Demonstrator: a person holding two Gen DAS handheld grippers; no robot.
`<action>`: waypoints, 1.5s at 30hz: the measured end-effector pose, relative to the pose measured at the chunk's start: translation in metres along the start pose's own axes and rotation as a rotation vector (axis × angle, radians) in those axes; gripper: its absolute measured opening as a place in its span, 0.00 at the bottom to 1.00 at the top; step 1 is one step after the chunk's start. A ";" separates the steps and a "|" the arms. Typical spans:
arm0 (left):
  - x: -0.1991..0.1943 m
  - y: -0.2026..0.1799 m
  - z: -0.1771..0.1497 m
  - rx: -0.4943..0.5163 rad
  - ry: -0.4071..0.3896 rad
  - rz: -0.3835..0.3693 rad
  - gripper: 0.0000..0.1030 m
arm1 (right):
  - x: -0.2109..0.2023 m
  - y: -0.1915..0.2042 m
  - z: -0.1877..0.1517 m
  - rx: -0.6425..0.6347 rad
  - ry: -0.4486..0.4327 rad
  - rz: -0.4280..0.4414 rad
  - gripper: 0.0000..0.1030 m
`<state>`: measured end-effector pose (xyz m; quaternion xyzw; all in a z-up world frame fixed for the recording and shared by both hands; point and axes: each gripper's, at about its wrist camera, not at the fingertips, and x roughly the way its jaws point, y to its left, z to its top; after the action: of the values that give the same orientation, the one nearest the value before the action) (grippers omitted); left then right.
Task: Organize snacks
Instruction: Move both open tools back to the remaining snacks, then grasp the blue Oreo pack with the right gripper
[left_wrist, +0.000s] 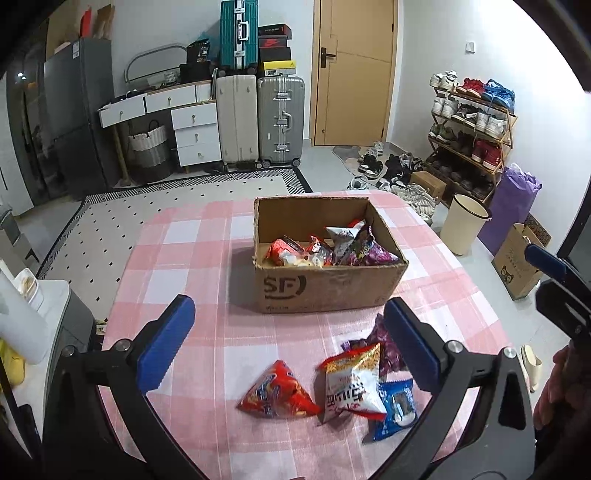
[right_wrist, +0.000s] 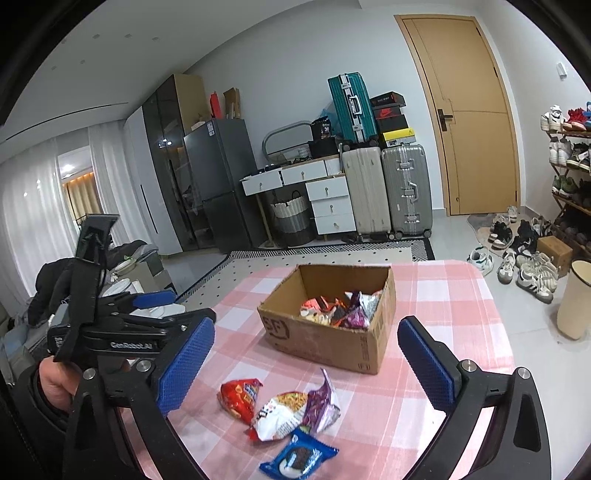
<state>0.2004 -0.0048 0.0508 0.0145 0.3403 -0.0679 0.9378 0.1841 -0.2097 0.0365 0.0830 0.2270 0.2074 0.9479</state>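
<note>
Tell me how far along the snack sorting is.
Partly done: several packets already lie in the cardboard box. Both the left gripper and right gripper are open and empty. The red packet, white packet, purple packet and blue packet remain on the table.

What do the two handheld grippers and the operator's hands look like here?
Both the left gripper and right gripper have black frames with silver bolts and blue textured pads on the jaws. White "GenRobot.AI" lettering marks the left gripper's body. The left hand is bare, with a dark sleeve.

Left gripper (left_wrist: 290, 345), right gripper (right_wrist: 306, 363): fingers spread, empty.
</note>
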 end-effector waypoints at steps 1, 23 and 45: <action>-0.003 -0.001 -0.004 0.001 -0.002 0.000 0.99 | -0.001 0.000 -0.003 0.002 0.004 -0.004 0.99; -0.017 0.008 -0.103 -0.058 0.050 -0.031 0.99 | 0.019 0.009 -0.107 0.022 0.198 0.018 0.99; 0.024 0.024 -0.162 -0.107 0.151 -0.079 0.99 | 0.094 0.005 -0.162 0.042 0.405 0.030 0.78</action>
<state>0.1184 0.0282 -0.0893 -0.0438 0.4134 -0.0854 0.9055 0.1831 -0.1545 -0.1429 0.0627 0.4161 0.2293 0.8777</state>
